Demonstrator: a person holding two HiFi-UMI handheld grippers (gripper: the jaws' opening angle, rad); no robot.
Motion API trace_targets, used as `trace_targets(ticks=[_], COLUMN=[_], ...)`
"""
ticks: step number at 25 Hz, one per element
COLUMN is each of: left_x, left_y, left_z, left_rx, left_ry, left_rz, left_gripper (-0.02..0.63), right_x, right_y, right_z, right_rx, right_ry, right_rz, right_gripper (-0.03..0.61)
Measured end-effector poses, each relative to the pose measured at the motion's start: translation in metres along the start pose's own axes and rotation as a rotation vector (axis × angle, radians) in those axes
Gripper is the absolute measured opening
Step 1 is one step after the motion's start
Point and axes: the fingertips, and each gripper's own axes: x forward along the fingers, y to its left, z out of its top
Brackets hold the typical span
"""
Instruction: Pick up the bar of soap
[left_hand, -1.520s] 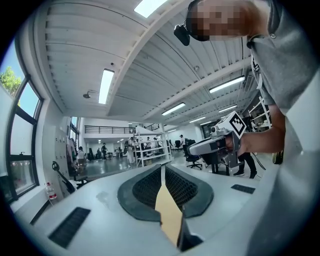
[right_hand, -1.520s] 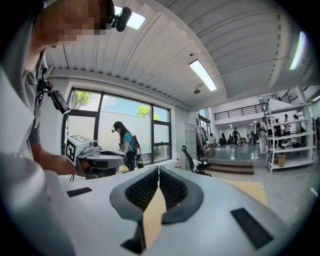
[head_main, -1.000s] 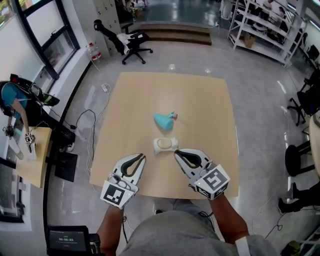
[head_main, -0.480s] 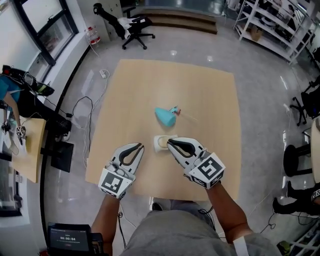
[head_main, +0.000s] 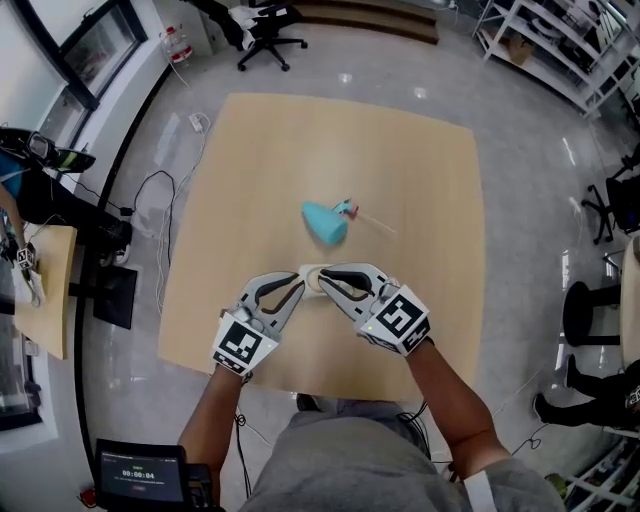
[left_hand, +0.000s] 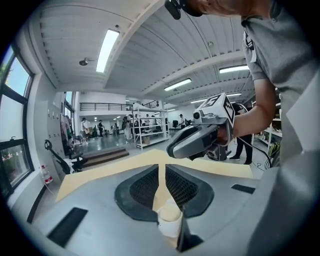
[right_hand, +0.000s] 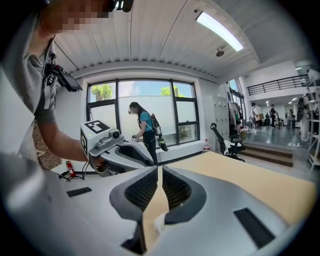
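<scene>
Task's thing: pale cream oval bar of soap (left_hand: 170, 213), lying in a shallow white dish (left_hand: 169, 231).
Location: on the light wooden tabletop (head_main: 420, 180), toward its near edge. In the head view the two gripper tips cover most of it.
Left gripper: the left gripper (head_main: 299, 287) is clenched on nothing, jaws pressed together. Its tip is at the dish's left side, and in its own view the soap shows just below the closed jaws. I cannot tell whether it touches.
Right gripper: the right gripper (head_main: 323, 279) is also closed and empty, its tip at the dish's right side. Only a white sliver shows under its jaws in its own view.
Neighbour: a teal rounded object with a pink end and a thin stick (head_main: 324, 222) lies farther back, apart from the dish.
Handling, my estimate: small, light and stiff. The smooth rounded skin is likely slippery, and a hard pinch could dent it.
Dish, my estimate: loose and light. It may slide or lift along with the bar.
Where I would take hold: across the short width at the middle, pads on the long sides, as low as the rim allows. I would avoid the tapered ends, where the bar could squirt out.
Needed first: one gripper has to open before any grasp. The other could steady the dish.
Main risk: closed tips nudging the dish away.
</scene>
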Motion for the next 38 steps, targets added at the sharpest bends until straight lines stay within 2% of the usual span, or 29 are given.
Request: trace_targets(ticks=[5,10,16,21,24,31,35,38], left_x=[0.031,0.055,0.075,0.095,0.091,0.093,0.096,0.099], left_y=[-0.007,-0.009,-0.007,0.001,-0.006,-0.017,-0.023,-0.029], left_z=[-0.027,-0.054,-0.093,-0.138,-0.137,-0.135,-0.133,-0.134], left_rx=[0.002,-0.026,-0.08,-0.121,-0.148,-0.143,-0.124,-0.121], left_ry=[0.077,0.151,0.215,0.266,0.241,0.221,0.227,0.239], left_rz=[-0.059,-0.091,-0.123,-0.158,-0.175,-0.234,-0.273,-0.298], left_gripper=[0.031,0.032,0.035,0.089,0.118,0.19,0.231,0.25], right_x=[0.013,0.021,0.037,0.062,0.064,0.07,0.07,0.068], right_y=[-0.015,-0.024,-0.032,-0.049,-0.039,-0.033,-0.031,-0.03], right_z=[-0.032,-0.059,-0.099,-0.149,-0.166,-0.189,-0.196,-0.196], right_rx=[0.008,0.015,-0.041,-0.117,-0.195,-0.318,-0.352,-0.324], right_ry=[0.061,0.12,0.199,0.277,0.338,0.419,0.45,0.441], right_rz=[0.055,0.133,0.243,0.328,0.363,0.384,0.403,0.43], right_gripper=[0.027,0.109,0.173,0.249,0.263,0.264,0.264,0.264])
